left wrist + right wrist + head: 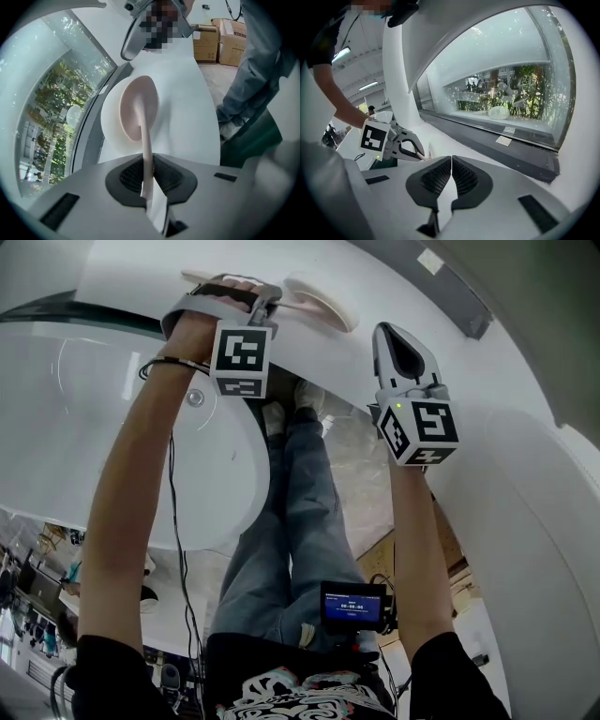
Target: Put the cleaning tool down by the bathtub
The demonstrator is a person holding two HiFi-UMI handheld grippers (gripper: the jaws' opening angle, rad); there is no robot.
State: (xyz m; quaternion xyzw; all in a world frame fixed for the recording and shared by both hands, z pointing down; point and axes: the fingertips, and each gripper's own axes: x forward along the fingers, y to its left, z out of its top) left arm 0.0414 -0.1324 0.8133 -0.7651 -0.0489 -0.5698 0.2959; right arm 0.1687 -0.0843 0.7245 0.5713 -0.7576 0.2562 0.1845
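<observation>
Bathtub: white and rounded, it filled the left of the head view, with a round metal drain in its floor and a broad white rim along the top.
Window: it lay left of the rim in the left gripper view, with trees showing through the glass.
Left hand-held gripper: it was held over the rim at the end of the outstretched left arm and pointed steeply down, its marker cube facing the head camera.
Left jaws: they pinched the thin pale-pink handle, which ran straight between the dark ribbed pads.
Cleaning tool: pale pink with a long handle and an oval head, it was in the left grip. The head lay over the white rim by the tub, just right of that gripper in the head view. Whether it touched the rim could not be told.
Legs: in blue jeans, they stood between the two arms, with pale shoes on the floor beside the tub.
Screen device: it sat at the person's waist, lit.
Right hand-held gripper: it was held to the right, apart from the tool, above a marker cube.
Right jaws: they were pressed together with nothing between them.
</observation>
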